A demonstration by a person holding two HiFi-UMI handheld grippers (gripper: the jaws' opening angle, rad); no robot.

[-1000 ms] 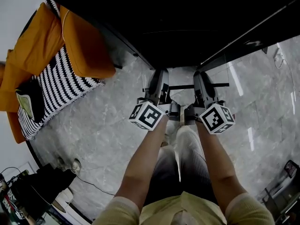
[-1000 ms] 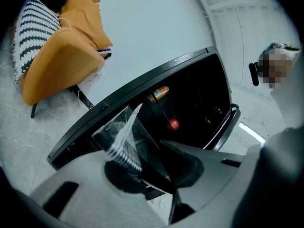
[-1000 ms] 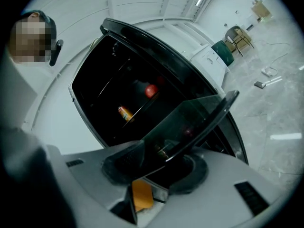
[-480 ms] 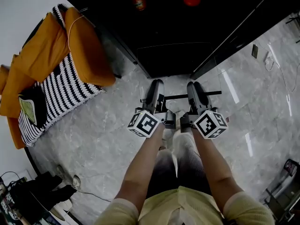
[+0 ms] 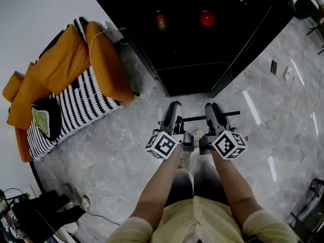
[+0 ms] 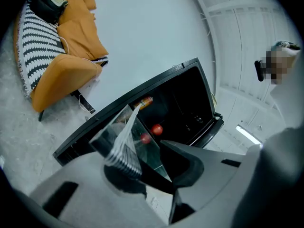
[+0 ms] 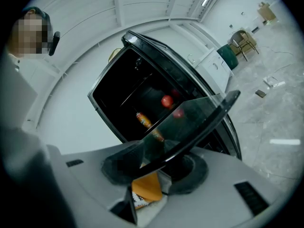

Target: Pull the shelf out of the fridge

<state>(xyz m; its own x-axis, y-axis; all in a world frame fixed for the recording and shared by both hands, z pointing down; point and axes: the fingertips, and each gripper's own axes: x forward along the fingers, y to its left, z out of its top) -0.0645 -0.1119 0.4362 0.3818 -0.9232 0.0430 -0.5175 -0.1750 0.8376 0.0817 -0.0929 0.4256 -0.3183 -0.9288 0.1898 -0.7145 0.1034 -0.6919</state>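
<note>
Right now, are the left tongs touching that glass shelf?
Touching. The left gripper view shows the left tongs closed on the edge of the glass shelf, which is pinched between their jaws with no gap.

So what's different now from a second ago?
The left gripper and the right gripper carried the shelf a bit further back from the fridge, and much more of the fridge shows now. Nothing was let go: both grippers stay shut on the shelf. The bottle and the red round thing stayed inside the fridge.
</note>
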